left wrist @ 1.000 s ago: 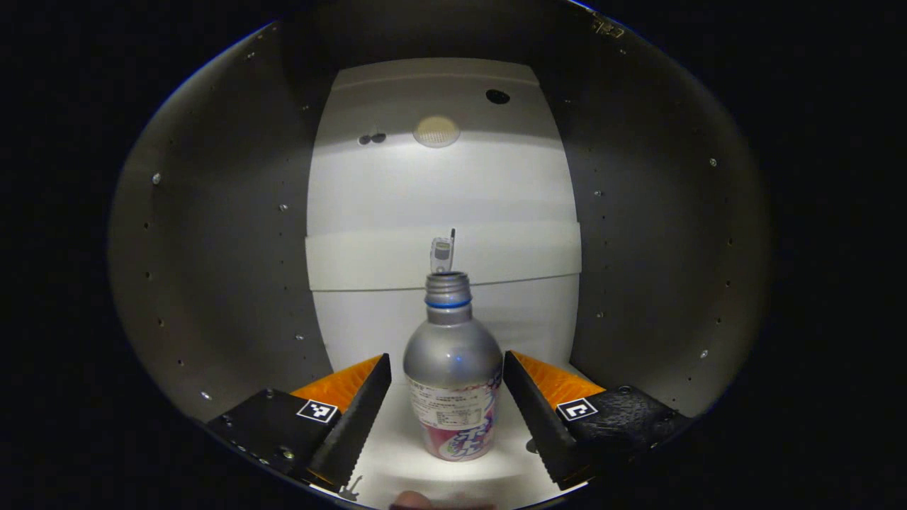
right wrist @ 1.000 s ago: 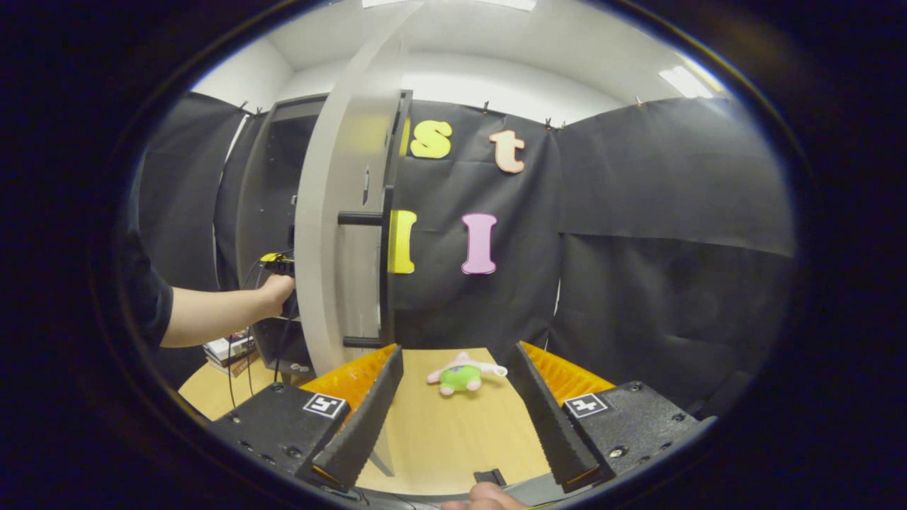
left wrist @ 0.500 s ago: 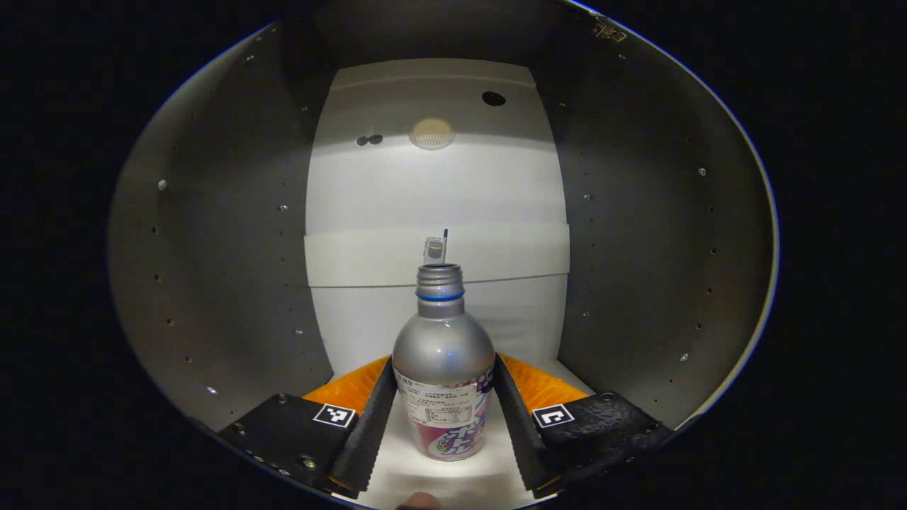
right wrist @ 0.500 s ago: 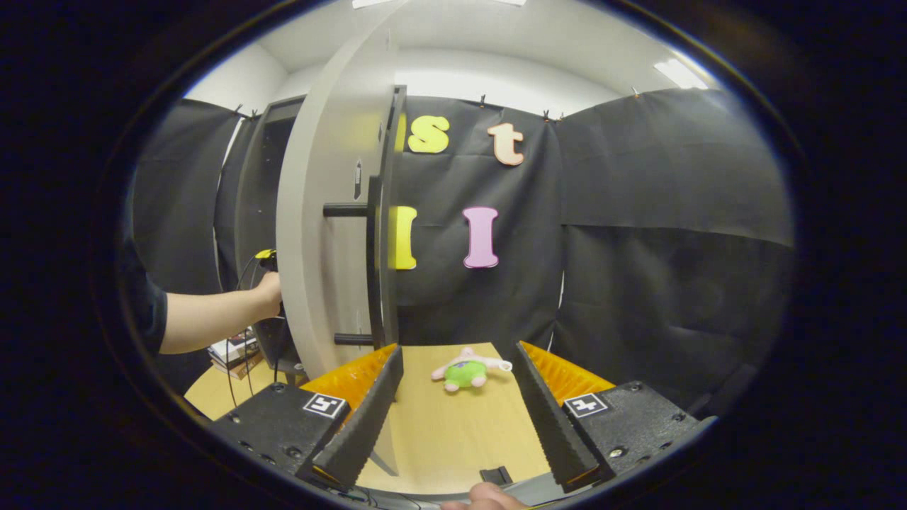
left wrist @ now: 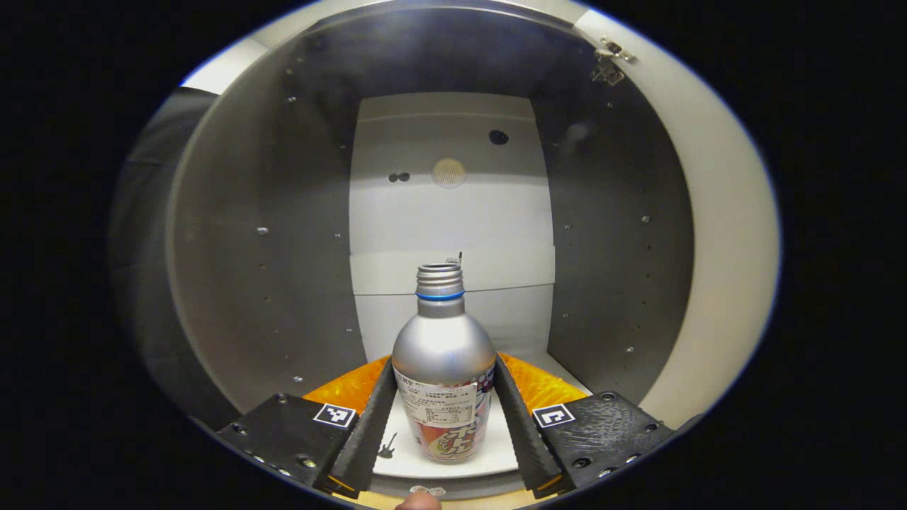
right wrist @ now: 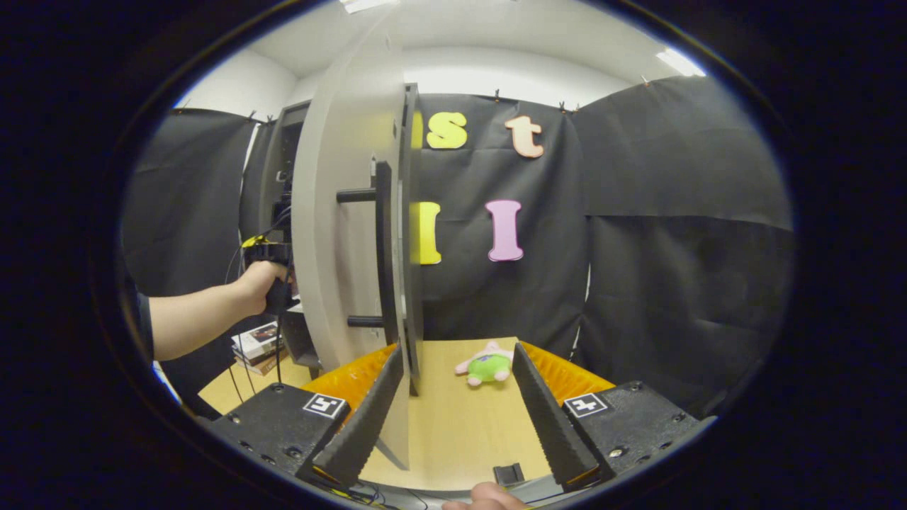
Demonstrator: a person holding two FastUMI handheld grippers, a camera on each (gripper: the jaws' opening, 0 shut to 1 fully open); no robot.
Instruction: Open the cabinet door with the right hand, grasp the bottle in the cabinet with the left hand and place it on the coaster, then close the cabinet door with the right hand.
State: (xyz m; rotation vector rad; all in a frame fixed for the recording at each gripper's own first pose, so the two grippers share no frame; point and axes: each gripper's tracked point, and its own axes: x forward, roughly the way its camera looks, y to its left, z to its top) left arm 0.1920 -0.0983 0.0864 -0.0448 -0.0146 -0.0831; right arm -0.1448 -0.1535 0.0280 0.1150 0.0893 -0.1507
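Pulled back toward the cabinet's mouth, the left gripper [left wrist: 442, 425] pinches the bottle [left wrist: 443, 375] upright between both fingers, just above the white shelf [left wrist: 496, 460]. Right gripper [right wrist: 453, 418] hangs spread and empty over the desk [right wrist: 460, 432], the open cabinet door [right wrist: 347, 234] beside its left finger, plush toy [right wrist: 487, 366] ahead.

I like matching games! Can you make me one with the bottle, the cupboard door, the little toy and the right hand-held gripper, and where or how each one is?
Things:
1. bottle
2. cabinet door
3. plush toy
4. right hand-held gripper

States:
A. lying on the wooden table
B. swung open
C. clamped between the left hand-held gripper fingers
D. open, holding nothing

Pairs: 1-C, 2-B, 3-A, 4-D
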